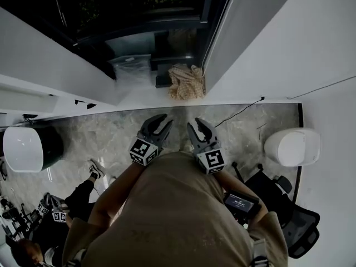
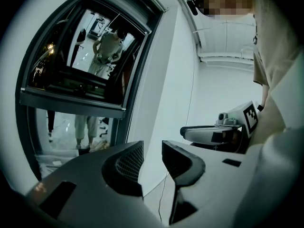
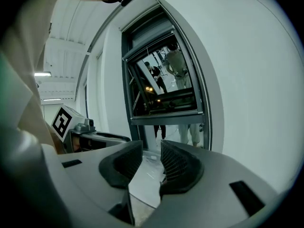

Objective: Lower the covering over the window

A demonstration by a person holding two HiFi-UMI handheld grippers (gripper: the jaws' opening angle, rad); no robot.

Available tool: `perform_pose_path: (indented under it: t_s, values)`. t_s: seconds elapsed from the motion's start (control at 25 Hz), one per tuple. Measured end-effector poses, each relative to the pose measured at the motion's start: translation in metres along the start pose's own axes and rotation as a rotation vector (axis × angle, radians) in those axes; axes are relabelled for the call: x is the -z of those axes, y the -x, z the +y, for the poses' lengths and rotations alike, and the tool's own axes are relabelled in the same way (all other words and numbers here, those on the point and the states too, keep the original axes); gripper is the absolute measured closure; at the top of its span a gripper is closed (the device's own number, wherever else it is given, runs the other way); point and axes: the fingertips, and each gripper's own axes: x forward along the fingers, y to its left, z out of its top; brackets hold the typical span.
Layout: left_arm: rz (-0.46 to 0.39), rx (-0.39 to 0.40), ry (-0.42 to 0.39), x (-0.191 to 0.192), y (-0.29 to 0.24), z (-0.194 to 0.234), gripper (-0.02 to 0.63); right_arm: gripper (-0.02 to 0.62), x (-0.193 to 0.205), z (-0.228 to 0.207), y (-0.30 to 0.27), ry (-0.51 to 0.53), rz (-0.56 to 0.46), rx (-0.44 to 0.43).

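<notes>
We hold the left gripper (image 1: 166, 120) and the right gripper (image 1: 193, 123) side by side in front of the chest, both aimed at the window (image 3: 164, 80). In each gripper view the jaws stand apart with nothing between them; only floor and wall show through the gap. The window sits in a dark frame set into a white wall (image 1: 278, 49), ahead of both grippers and well apart from them. Its glass is exposed and reflects the room. A grey band (image 3: 147, 30) crosses the top of the opening; we cannot tell whether this is the covering. A crumpled beige cloth (image 1: 186, 82) lies at the foot of the window.
</notes>
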Motion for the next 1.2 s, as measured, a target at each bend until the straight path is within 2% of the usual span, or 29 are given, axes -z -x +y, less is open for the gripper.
perform_pose_path:
  t_s: [0.72, 1.2]
  values:
    - [0.023, -0.004, 0.035, 0.014, 0.055, 0.050, 0.476, 0.489, 0.007, 0.068, -0.047, 0.008, 0.050, -0.040]
    - [0.008, 0.007, 0.051, 0.018, 0.100, 0.080, 0.476, 0.489, 0.005, 0.116, -0.070, 0.044, 0.054, -0.028]
